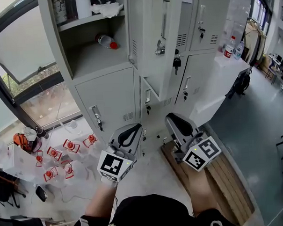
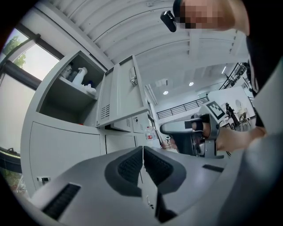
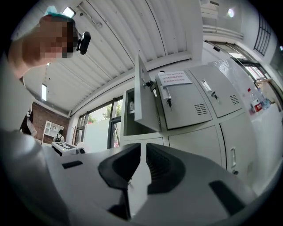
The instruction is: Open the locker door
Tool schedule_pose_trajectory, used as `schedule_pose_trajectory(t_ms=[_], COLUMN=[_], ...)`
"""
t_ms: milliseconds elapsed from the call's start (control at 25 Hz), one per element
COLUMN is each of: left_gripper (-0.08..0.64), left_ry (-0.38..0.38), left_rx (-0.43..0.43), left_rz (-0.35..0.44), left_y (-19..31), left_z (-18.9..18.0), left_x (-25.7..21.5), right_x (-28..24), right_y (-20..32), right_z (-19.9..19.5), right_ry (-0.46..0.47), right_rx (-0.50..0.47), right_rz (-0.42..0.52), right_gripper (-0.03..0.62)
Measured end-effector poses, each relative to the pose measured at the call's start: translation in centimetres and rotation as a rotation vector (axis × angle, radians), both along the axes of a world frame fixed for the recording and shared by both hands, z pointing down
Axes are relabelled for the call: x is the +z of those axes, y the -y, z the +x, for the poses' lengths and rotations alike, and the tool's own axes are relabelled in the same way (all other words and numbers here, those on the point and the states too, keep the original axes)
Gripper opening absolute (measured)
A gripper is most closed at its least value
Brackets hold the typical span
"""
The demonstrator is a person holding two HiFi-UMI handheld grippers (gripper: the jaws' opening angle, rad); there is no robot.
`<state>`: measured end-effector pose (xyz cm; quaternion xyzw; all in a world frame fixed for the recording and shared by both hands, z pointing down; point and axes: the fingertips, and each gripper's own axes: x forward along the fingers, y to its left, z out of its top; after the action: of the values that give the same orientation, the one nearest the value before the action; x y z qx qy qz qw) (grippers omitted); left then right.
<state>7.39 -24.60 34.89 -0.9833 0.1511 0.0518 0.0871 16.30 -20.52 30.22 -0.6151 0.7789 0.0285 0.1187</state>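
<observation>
The grey locker door (image 1: 150, 44) in the upper row stands swung open, with its long handle (image 1: 164, 20) and latch facing me. Behind it the open compartment (image 1: 90, 54) holds a bottle with a red cap (image 1: 106, 41). My left gripper (image 1: 131, 132) hangs low in front of the lower lockers, shut and empty. My right gripper (image 1: 177, 121) is beside it at the same height, its pads nearly together with nothing between them. Neither touches the lockers. The open door (image 2: 121, 95) shows above the left gripper (image 2: 143, 155), and the same door (image 3: 143, 95) shows above the right gripper (image 3: 143, 155).
The lower locker doors (image 1: 108, 100) are closed, and keys (image 1: 177, 62) hang in one lock. Several red-topped items (image 1: 59, 158) lie on the floor at the left. A wooden board (image 1: 228, 176) lies at the right. Bottles (image 1: 230, 48) stand on a white top at the right.
</observation>
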Motion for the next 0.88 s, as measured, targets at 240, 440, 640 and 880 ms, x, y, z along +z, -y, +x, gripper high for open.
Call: schedule_pose_trajectory(t_ms=[240,440,640,880], left_gripper=[0.025,0.025,0.025,0.025], left_ry=[0.048,0.082,0.113,0.124], left_rx=[-0.022,-0.014,-0.015,-0.017], left_rz=[-0.039,-0.064,-0.115,-0.138], left_y=[-0.4,-1.1,-2.0,-2.7], left_z=[-1.2,-2.0,-2.7,-3.2], left_x=[3.9,6.3,8.9,10.2], right_x=[6.5,10.3,13.1,15.1], right_y=[0.6,0.3,-0.3,-0.7], right_z=[-3.4,-4.8,-5.2,-6.5], right_ry=[-0.060,-0.024,-0.034,-0.018], right_rx=[-0.026,-0.049,-0.053,-0.067], right_rz=[-0.083,-0.130,-0.172,-0.199], right_gripper=[0.057,0.057,0.058,0.057])
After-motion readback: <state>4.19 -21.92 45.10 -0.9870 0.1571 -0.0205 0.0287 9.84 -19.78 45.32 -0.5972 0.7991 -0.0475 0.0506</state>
